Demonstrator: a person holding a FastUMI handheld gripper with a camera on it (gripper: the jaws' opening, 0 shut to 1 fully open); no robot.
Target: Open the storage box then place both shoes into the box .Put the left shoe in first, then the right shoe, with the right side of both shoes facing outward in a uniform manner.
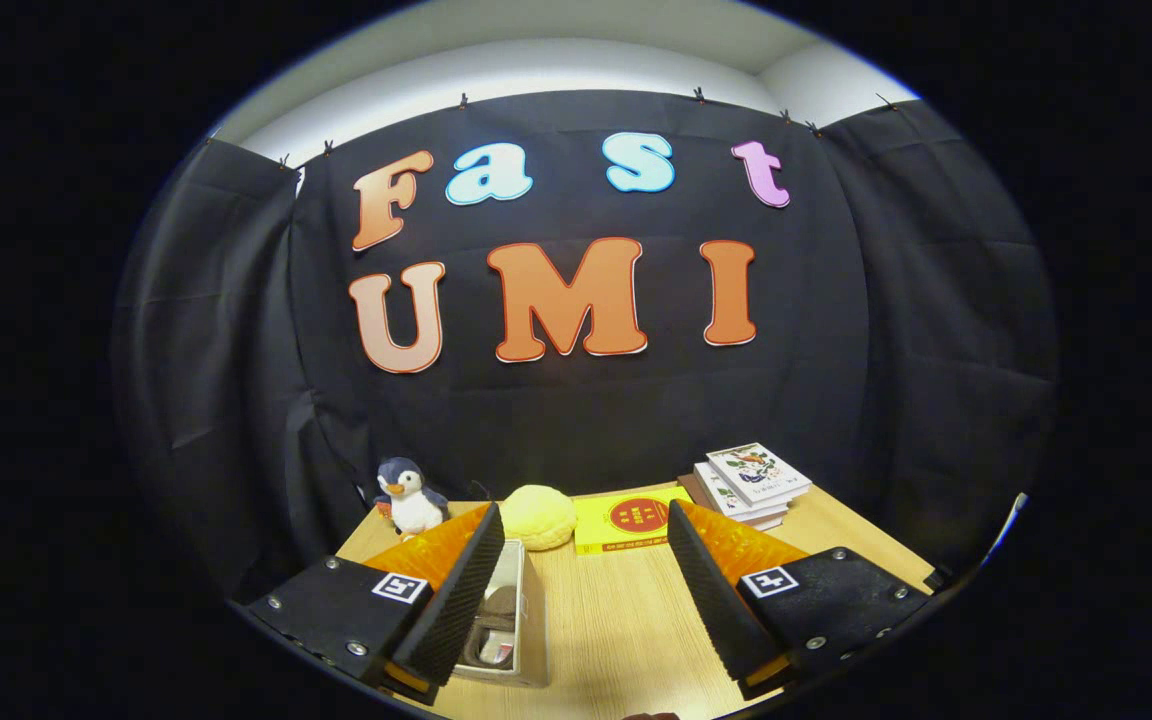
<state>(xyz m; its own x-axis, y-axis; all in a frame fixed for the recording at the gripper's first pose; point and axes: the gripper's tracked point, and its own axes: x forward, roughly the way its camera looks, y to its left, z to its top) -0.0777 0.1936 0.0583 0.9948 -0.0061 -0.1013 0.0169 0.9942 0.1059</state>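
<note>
The wooden table [626, 620] takes up most of the booth floor space in front of the black cloth wall, and the gripper [581, 600] hangs above its near edge with its 2 ribbed fingers [461, 590] spread wide apart, nothing between them but bare tabletop.

The storage box [533, 630] is the next biggest thing that matters. It is a pale, clear-sided container sitting low on the table, tucked just inside and partly behind the left finger, so it lies left of the gap's centre rather than between the fingers. Its long axis seems to run away from the gripper, toward the back wall. Something brownish and grey shows through or in it, possibly a shoe [496, 625], but too much is hidden to say which, or whether the lid is on.

Farther back, a stack of books [751, 485] sits beyond the right finger, a flat yellow book [631, 520] lies beyond the gap, a round yellow cushion-like lump [539, 515] is just to its left, and a small penguin toy [411, 495] stands at the far left corner.

To my eye, any move on the box calls for a shift leftward and downward first, since the left finger is the nearer one and presently covers part of it.
</note>
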